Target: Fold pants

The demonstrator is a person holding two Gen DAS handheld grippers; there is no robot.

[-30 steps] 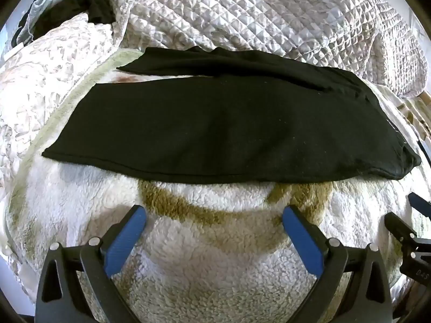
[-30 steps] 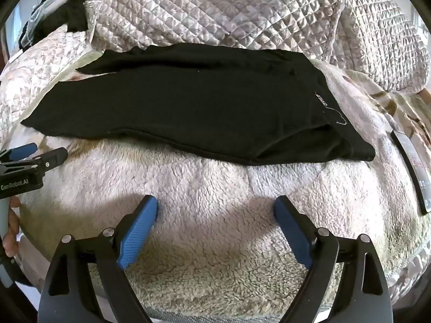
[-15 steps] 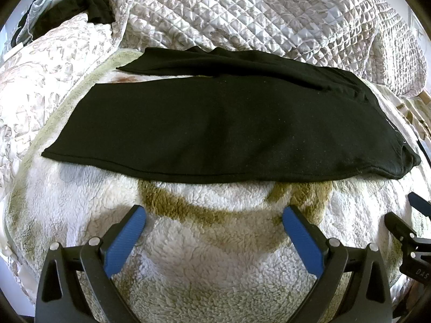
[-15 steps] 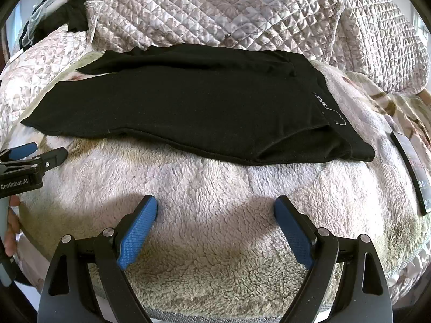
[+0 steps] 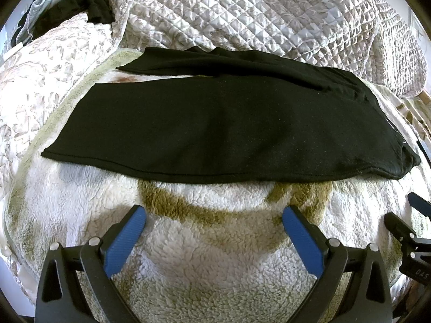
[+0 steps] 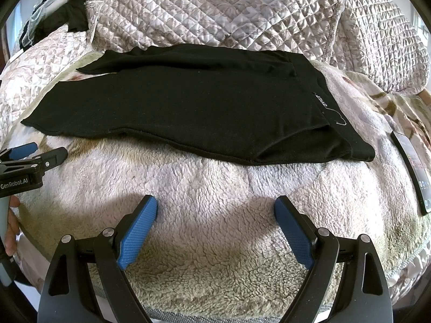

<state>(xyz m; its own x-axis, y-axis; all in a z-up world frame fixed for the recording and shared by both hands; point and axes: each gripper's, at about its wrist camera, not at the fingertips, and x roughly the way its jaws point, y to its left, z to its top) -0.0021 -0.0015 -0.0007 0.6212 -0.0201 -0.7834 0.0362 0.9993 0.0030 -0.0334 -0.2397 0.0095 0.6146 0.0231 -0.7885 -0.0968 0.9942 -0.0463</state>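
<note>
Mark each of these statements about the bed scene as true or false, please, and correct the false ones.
1. The black pants lie spread on the fleece blanket. True.
2. The left hand-held gripper is shut on a pant leg. False: it is open, above bare blanket, apart from the pants.
3. The right hand-held gripper is open and holds nothing. True.
4. A red towel covers the waistband. False: the waistband is uncovered and shows small white lettering.
5. A dark flat phone-like object lies on the blanket beyond the waistband end. True.
</note>
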